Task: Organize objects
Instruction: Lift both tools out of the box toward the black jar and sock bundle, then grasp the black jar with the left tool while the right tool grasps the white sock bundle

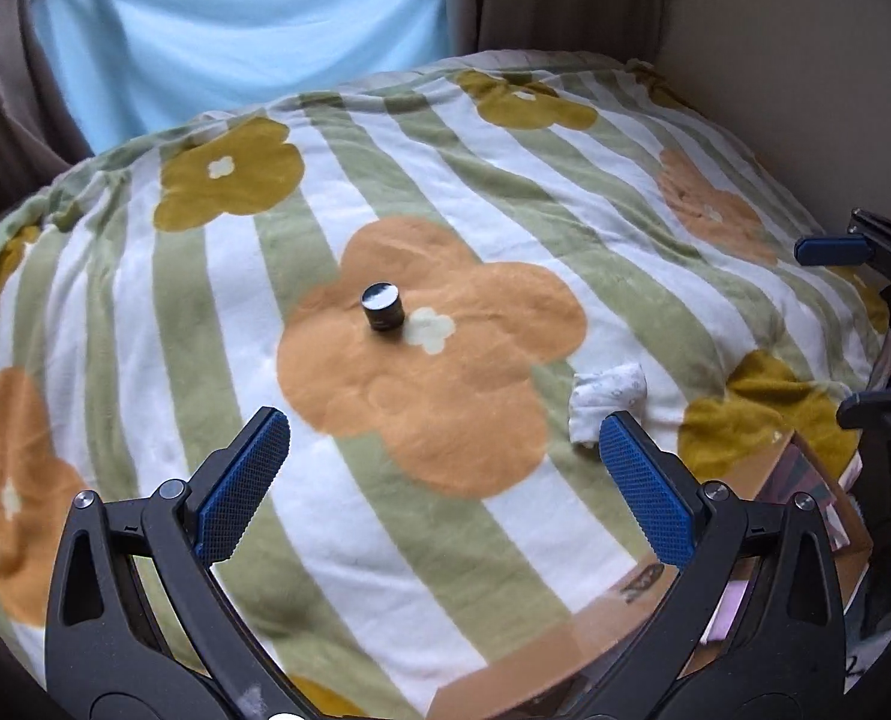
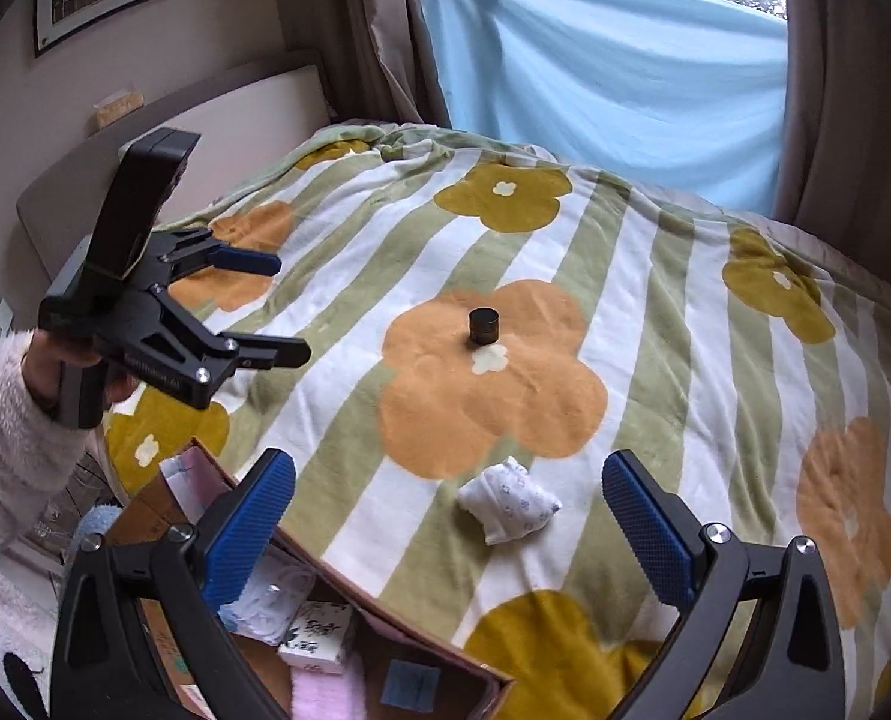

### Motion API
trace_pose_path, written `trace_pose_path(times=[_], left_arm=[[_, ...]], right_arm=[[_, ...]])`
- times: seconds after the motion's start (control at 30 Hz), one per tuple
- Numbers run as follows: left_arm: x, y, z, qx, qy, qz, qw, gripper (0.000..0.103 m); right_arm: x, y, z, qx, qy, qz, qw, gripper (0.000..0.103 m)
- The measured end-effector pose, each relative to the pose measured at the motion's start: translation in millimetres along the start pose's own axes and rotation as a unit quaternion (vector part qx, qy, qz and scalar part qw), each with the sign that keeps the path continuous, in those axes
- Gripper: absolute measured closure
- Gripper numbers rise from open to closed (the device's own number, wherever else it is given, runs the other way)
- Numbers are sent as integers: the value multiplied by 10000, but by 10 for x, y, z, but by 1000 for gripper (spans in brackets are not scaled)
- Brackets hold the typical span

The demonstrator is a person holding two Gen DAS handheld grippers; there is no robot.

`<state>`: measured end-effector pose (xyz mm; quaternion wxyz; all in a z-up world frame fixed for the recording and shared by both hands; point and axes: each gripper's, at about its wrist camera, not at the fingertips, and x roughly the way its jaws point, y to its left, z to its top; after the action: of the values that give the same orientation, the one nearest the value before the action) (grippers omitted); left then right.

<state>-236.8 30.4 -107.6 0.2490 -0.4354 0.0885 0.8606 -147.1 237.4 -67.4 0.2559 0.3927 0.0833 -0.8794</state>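
A small black round jar (image 1: 382,306) stands upright on an orange flower of the striped blanket (image 1: 505,240); it also shows in the right wrist view (image 2: 483,324). A small folded white cloth (image 1: 607,402) lies nearer the bed's edge, also in the right wrist view (image 2: 508,499). My left gripper (image 1: 442,462) is open and empty, above the blanket short of the jar; it also shows in the right wrist view (image 2: 292,309). My right gripper (image 2: 448,510) is open and empty, just short of the cloth.
An open cardboard box (image 2: 349,630) with a small white box, pink fabric and other items stands against the bed's near edge; it also shows in the left wrist view (image 1: 763,498). A blue sheet (image 2: 613,54) hangs behind the bed. A headboard (image 2: 145,144) stands at left.
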Motion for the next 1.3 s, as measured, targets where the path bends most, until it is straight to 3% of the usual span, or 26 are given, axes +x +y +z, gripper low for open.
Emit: trace_pose_path(times=[0.27,0.47,0.6,0.73,0.87,1.0,1.1,1.3], left_arm=[[1101,420,372,-155,281,-107,9994,1],[1860,547,494,-150,488,-96,9987,5],[2137,560,510,-83,628,-98,9979,23],[2239,542,489,51,622,-1,9981,31],[2273,560,493,77,546,-16,9985,45],[2297,508,477,228,544,-35,9982,59],[2297,453,476,362,515,38,9980,63],[2256,473,488,383,497,73,9980,71]], right_arm=[[766,-409,-72,-300,514,428,9973,1],[1267,-445,-277,-692,791,532,9930,1],[1458,-409,-420,-1029,849,494,9898,1],[1571,-354,-543,-1371,888,389,9858,1],[1699,-317,-651,-1686,1019,233,9801,6],[1782,-287,-725,-1854,1099,145,9764,22],[1820,-272,-752,-1963,1158,122,9736,34],[1807,-288,-752,-1949,1144,98,9741,42]])
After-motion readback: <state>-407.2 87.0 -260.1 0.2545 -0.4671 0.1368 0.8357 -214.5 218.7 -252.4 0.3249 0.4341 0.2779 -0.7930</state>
